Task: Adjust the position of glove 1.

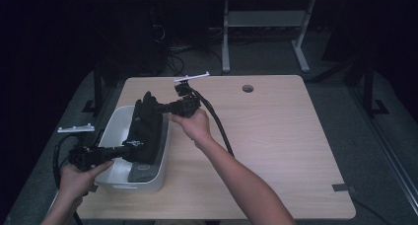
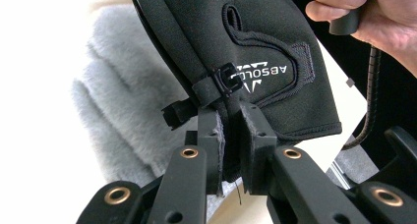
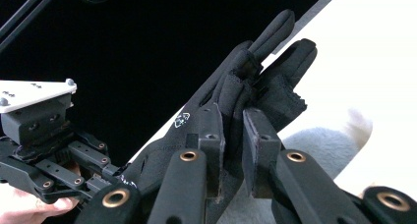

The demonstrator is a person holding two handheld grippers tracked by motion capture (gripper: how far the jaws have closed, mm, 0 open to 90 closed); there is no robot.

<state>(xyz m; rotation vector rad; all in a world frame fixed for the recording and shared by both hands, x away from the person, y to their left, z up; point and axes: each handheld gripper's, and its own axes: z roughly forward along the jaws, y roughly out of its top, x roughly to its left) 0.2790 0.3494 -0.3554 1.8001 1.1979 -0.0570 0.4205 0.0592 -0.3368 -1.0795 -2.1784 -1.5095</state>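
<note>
A black glove (image 1: 146,129) with white lettering hangs stretched over a white bin (image 1: 116,131) at the table's left. My left gripper (image 1: 129,147) is shut on the glove's cuff, and the left gripper view shows the cuff (image 2: 275,81) pinched between the pads beside a small strap buckle (image 2: 223,81). My right gripper (image 1: 160,108) is shut on the finger end. In the right gripper view the glove fingers (image 3: 275,71) rise past the jaws. Grey fleece (image 2: 123,101) lies in the bin beneath the glove.
The wooden table (image 1: 276,136) stretches wide to the right of the bin, with a round cable hole (image 1: 248,88) near its far edge. A desk frame (image 1: 261,32) stands on the dark floor beyond. The right gripper's cable (image 1: 219,126) trails across the table.
</note>
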